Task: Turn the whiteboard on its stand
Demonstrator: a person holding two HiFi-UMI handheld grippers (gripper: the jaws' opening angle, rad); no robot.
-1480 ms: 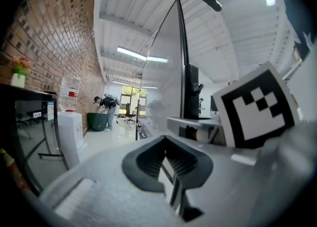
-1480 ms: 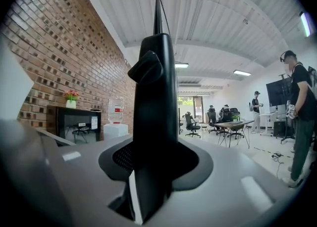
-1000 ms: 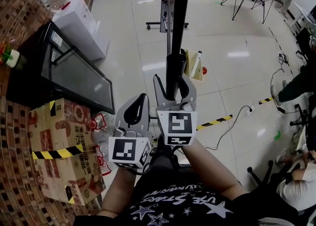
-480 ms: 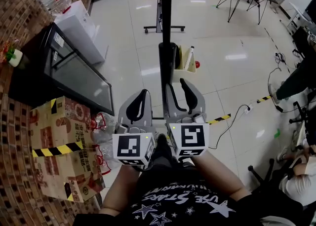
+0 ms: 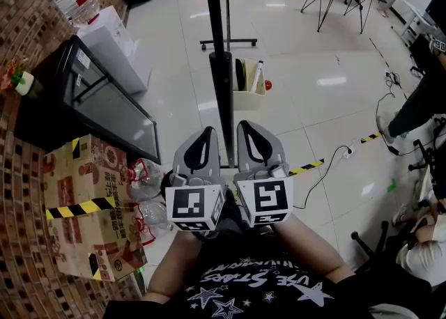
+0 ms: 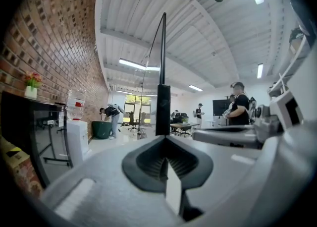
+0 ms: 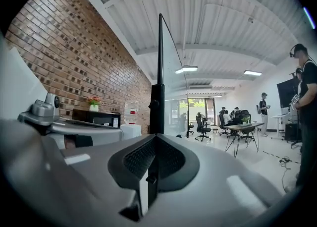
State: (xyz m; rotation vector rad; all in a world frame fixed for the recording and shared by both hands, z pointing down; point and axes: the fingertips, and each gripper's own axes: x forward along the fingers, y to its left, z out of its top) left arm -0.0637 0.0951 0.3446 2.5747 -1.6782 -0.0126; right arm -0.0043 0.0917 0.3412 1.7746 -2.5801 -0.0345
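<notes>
The whiteboard point(image 5: 222, 88) stands edge-on ahead of me, a thin panel in a dark upright frame post point(image 6: 163, 103) point(image 7: 157, 103) on a wheeled stand. My left gripper point(image 5: 207, 131) point(image 6: 166, 138) is shut with nothing in it, just short of the post. My right gripper point(image 5: 245, 125) point(image 7: 156, 136) sits beside it, a little right of the post. Its jaws have just been closing and now meet with nothing between them. Neither gripper touches the board.
A black glass-fronted cabinet point(image 5: 104, 102) and a taped cardboard box point(image 5: 87, 206) line the brick wall at left, with plastic bottles point(image 5: 143, 185) beside them. A yellow bin point(image 5: 249, 82) sits at the stand's foot. Striped floor tape point(image 5: 310, 167) and a person point(image 5: 418, 105) are at right.
My right gripper, open around the post a second ago, has drawn back from it and shut. Both grippers have pulled back, and the post now sits further left in the head view.
</notes>
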